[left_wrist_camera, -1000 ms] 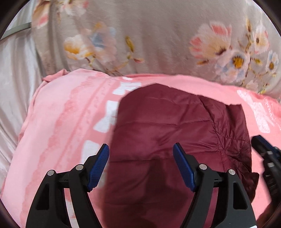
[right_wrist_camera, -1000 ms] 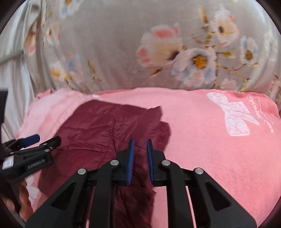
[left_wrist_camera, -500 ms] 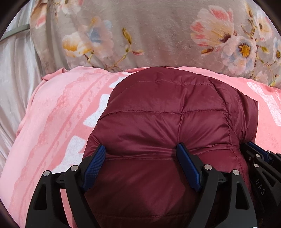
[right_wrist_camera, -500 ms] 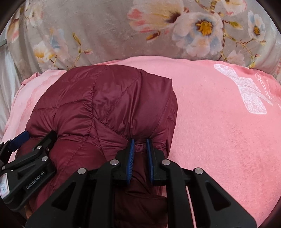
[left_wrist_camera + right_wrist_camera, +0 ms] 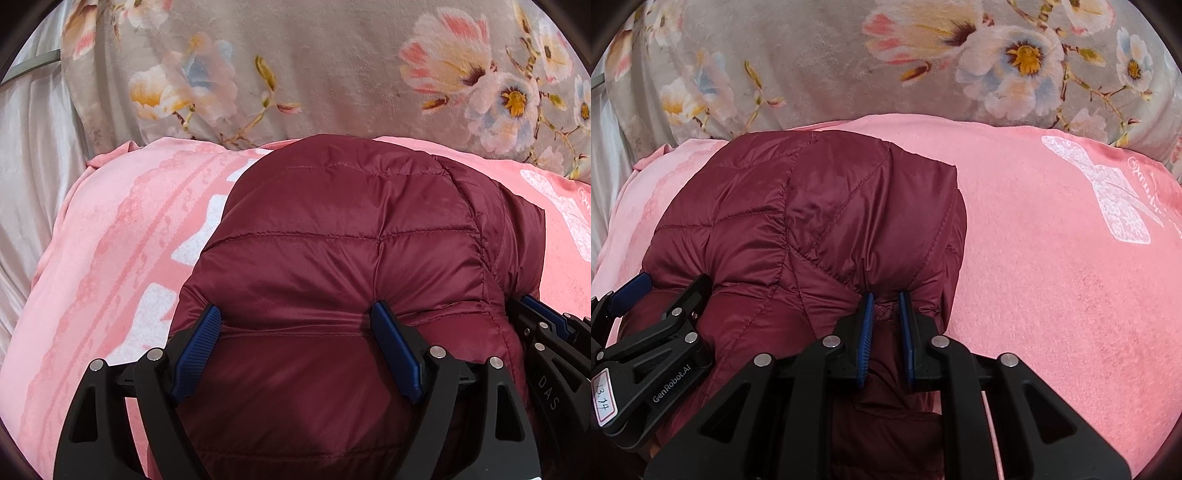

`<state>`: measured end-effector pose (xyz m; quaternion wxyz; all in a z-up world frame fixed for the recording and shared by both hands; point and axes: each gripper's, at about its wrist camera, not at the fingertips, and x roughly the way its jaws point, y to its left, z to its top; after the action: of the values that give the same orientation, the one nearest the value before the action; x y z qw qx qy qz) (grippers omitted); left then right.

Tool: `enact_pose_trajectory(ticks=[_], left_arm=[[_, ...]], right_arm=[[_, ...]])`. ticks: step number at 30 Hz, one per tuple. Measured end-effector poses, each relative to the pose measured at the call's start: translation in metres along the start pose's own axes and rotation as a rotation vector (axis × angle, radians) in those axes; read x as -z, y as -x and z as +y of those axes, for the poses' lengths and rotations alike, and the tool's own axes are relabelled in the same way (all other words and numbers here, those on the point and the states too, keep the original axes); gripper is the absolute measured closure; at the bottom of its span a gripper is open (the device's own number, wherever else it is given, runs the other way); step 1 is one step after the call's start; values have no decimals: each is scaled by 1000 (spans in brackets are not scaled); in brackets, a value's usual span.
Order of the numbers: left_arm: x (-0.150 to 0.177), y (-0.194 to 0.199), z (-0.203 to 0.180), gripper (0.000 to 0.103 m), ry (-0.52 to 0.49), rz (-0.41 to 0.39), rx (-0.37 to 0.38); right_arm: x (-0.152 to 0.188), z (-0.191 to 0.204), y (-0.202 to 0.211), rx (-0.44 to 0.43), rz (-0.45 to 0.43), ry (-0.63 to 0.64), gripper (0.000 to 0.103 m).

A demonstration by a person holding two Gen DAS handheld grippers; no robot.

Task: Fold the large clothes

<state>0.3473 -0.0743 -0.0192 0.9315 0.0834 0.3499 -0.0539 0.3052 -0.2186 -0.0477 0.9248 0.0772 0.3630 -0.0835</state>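
A maroon quilted puffer jacket [image 5: 351, 221] lies bunched in a rounded mound on a pink blanket [image 5: 110, 258]. My left gripper [image 5: 295, 310] stands wide open. Its blue fingertips [image 5: 207, 325] push into the jacket's near side, with the puffy bulk between them. In the right wrist view my right gripper [image 5: 886, 295] is shut on a small pinch of the jacket [image 5: 812, 221] at its right near edge. Each gripper shows in the other's view: the right gripper [image 5: 546, 332] at the far right, the left gripper [image 5: 670, 284] at the lower left. The jacket's near part is hidden behind the grippers.
The pink blanket [image 5: 1052, 277] has white printed patterns and spreads wide to the right of the jacket. Behind it rises a grey floral plush cover [image 5: 332, 74]. Pale silvery cloth [image 5: 29, 147] hangs along the left side.
A second ago the jacket lay flat and farther off. Both grippers have since sunk onto it and it now bulges up between them. Nothing has moved in the last half second.
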Motion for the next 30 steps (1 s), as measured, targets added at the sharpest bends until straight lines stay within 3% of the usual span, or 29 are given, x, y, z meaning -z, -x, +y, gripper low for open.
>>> enact_pose_trajectory(ticks=[17,24,28,29,30], left_arm=[[0,-2,0,21,0,4,0],[-1,-1,-1,20,0,4,0],[1,7,3,16,21,-12,10],[5,14,7,16,28,-15,23],[9,21,9,16,33,-22,33]], right_arm=[[0,1,-1,11,1,4,90],[1,-8,2,-37,-13,-47,89],[13,-22,27,-50,-53,-105,80],[21,-23,40,-32,-62,-101,65],[34,-23,56,-11,-80,-79,58]])
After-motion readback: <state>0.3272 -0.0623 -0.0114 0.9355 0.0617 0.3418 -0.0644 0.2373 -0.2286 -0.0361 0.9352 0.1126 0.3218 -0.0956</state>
